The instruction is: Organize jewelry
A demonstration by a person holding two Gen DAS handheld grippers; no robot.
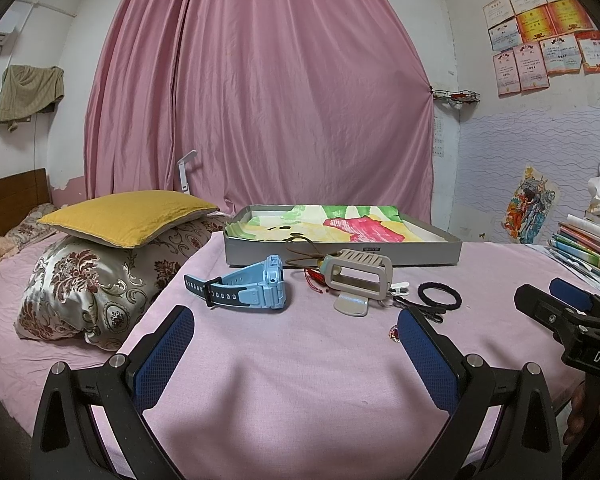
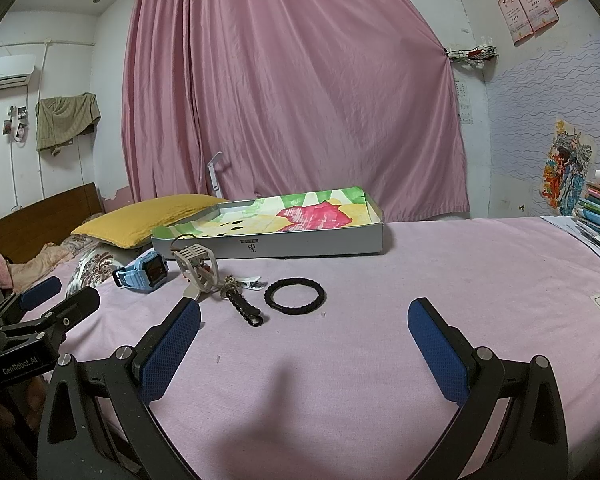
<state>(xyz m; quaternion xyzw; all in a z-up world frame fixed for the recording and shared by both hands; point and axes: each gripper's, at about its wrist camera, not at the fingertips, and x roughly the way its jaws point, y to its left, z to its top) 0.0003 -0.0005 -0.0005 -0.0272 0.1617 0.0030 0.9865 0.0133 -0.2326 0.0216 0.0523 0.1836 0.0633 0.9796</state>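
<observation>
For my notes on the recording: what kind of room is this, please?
Most likely a bedroom in a home. A bed with a wooden headboard and a yellow pillow stands beside the pink-covered table, a long pink curtain hangs behind, and certificates are stuck on the wall.

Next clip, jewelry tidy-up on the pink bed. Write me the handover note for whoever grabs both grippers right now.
Left gripper: open, empty, hovering short of the items.
Right gripper: open, empty, also hovering short.
Shallow box with the painted lining sits at the back; no jewelry seen in it.
In front of it on the pink sheet: blue watch, beige frame piece over a red cord, black braided ring, black braided strap, a small clip and a tiny pink item.
Done: nothing visibly sorted.
Left: probably move each piece into the box.
</observation>
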